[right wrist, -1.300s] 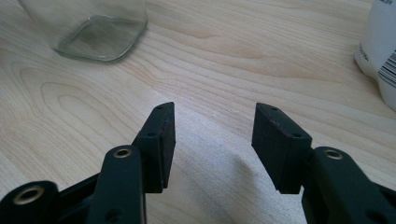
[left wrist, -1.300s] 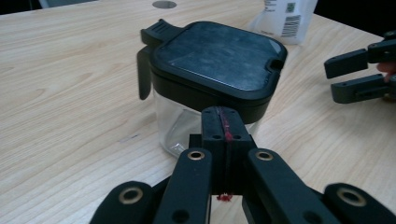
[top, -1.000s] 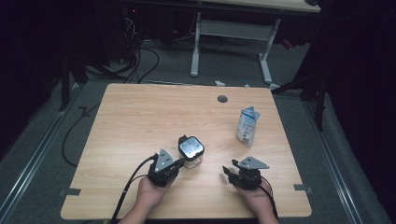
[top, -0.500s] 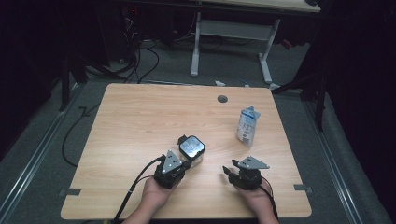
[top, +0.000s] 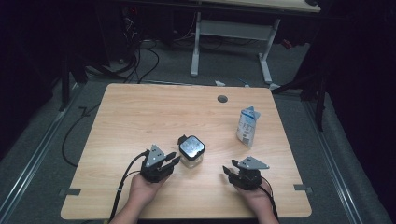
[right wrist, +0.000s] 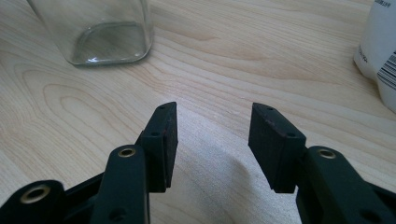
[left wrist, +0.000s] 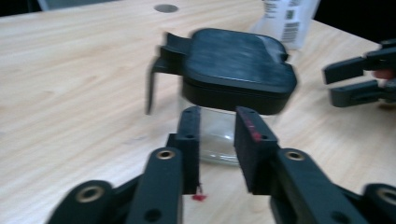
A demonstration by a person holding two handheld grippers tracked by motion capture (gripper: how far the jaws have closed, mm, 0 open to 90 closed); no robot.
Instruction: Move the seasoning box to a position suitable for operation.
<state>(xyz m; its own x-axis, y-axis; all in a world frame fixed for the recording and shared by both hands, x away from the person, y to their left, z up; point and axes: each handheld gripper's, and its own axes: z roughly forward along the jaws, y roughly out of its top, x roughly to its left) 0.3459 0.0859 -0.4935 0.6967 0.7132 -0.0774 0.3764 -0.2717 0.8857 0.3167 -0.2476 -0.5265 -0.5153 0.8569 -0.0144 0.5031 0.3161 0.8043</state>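
A square clear glass jar point(top: 191, 150) with a black lid point(left wrist: 238, 65) and a side flap stands upright on the wooden table point(top: 140, 116). My left gripper point(top: 173, 158) lies just left of it, pointing at it. In the left gripper view the left gripper point(left wrist: 217, 114) has its jaws a little apart; they have just been opening, with nothing between them and the jar's glass wall point(left wrist: 219, 140) right behind the tips. My right gripper point(top: 227, 170) rests right of the jar. In its own view the right gripper point(right wrist: 212, 109) is open over bare wood, the jar's base point(right wrist: 107, 32) beyond.
A white and blue carton point(top: 246, 126) stands upright near the table's right edge, and the carton point(right wrist: 380, 51) also shows at the right of the right gripper view. A round cable hole point(top: 222, 99) sits at the table's back. Cables trail on the floor at the left.
The left gripper leaned in to the jar, then drew back a little toward the person, and its jaws now stand apart. The jar and the right gripper have stayed put.
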